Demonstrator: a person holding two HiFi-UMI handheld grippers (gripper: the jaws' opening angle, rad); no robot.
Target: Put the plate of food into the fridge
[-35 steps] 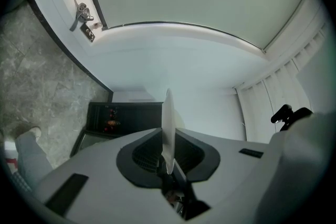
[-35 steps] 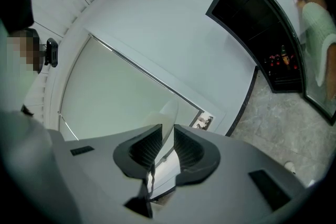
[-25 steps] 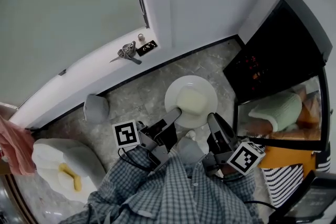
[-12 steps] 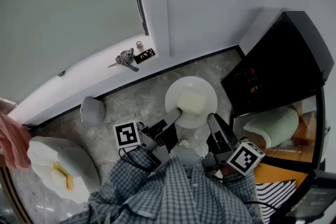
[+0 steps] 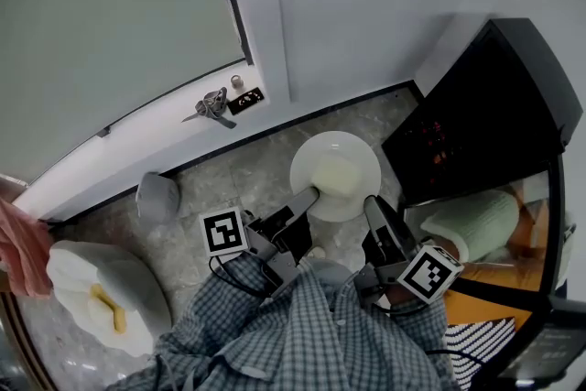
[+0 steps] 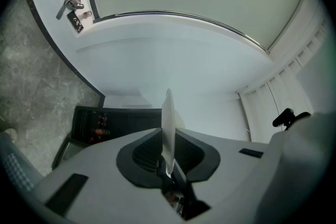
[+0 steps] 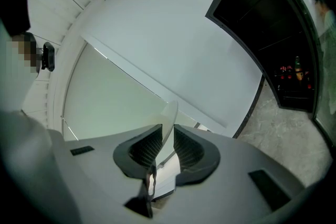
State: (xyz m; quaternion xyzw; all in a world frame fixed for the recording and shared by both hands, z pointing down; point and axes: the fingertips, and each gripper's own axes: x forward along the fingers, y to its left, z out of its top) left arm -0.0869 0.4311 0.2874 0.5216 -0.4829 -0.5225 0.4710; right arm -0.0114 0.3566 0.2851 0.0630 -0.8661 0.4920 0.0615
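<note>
Grey stone-patterned floor (image 5: 240, 171) meets white wall (image 5: 366, 14) at 12 o'clock and runs down to frame's lower edge. Black fridge (image 5: 494, 96) stands on it at 3 o'clock, against wall. Small grey rounded object (image 5: 157, 197) lies at 9 o'clock, near wall foot. White rounded item (image 5: 78, 284), yellow piece (image 5: 110, 309) on top, sits at 8 o'clock. Black-and-white striped thing (image 5: 490, 334) at 5 o'clock, too cropped to identify.

left claw (image 6: 168, 153) pinching plate (image 6: 168, 113) rim, fridge (image 6: 118, 122) behind
</note>
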